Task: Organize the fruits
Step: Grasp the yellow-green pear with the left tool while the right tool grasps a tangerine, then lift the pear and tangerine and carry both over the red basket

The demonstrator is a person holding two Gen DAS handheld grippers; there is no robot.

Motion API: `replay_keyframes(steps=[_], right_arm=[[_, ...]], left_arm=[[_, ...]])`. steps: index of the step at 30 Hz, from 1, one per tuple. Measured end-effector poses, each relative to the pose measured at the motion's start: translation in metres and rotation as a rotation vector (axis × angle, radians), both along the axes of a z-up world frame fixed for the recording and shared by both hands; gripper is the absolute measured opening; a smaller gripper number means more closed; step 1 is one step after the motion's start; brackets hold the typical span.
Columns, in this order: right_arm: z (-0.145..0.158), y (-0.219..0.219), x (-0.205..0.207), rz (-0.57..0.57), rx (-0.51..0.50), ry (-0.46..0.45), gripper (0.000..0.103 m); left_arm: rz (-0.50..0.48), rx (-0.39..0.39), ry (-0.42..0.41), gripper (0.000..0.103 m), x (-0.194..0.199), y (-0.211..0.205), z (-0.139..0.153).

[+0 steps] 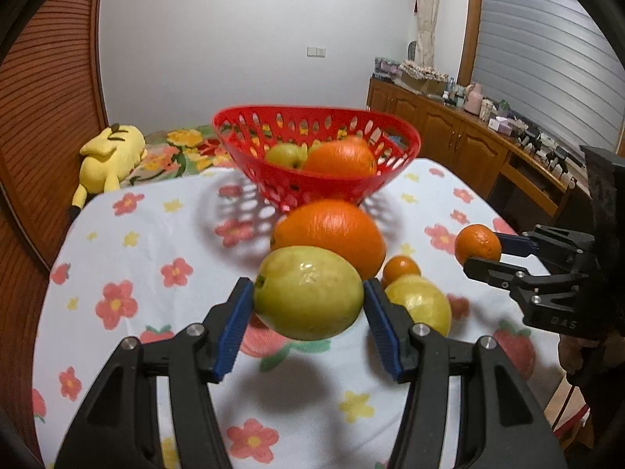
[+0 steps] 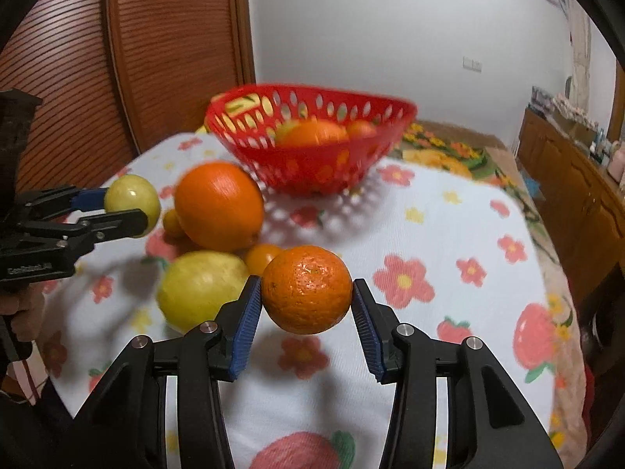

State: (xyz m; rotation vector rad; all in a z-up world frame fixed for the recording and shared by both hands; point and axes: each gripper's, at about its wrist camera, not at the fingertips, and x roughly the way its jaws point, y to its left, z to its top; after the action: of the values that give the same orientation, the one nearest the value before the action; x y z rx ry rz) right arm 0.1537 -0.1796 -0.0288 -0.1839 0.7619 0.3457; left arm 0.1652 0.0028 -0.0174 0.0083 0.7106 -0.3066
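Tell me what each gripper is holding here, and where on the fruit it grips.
The left gripper holds a green-yellow guava across its middle, pads on opposite sides. The right gripper holds a small orange the same way, lifted above the tablecloth.

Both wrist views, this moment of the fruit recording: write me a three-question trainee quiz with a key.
1. True or false: the left gripper is shut on a green guava.
2. Which fruit does the right gripper hold?
A. a banana
B. a small mandarin
C. a strawberry
3. Fill in: the fruit already sorted lies in the red ___ at the far side of the table.

Key:
1. True. Both blue pads press its sides, and it hangs above the flowered cloth.
2. B. The big orange, a second guava and a tiny orange lie loose on the cloth.
3. basket
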Motion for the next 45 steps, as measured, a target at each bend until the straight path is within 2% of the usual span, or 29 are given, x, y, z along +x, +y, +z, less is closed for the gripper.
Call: replay_keyframes(steps=[7,15,30,45], right_arm=[[0.037,0.009,-0.013,0.022,0.010,-0.088,0.047],[0.058,0.019,-0.022,0.047,0.005,-0.136,0.047],[0.064,0.027,-0.013,0.062,-0.004,-0.165,0.047],[0.054,0.020,0.046,0.066,-0.015,-0.121,0.047]], left_arm=[[0.002,-0.009,-0.048,0.057,-0.002,0.004,0.023],[0.005,-0.013,-0.082,0.057,0.003,0.007,0.040],[0.002,-0.015,-0.119,0.057,0.017,0.009,0.056],[-0.002,-0.003,-0.080,0.057,0.074,-0.002,0.046]])
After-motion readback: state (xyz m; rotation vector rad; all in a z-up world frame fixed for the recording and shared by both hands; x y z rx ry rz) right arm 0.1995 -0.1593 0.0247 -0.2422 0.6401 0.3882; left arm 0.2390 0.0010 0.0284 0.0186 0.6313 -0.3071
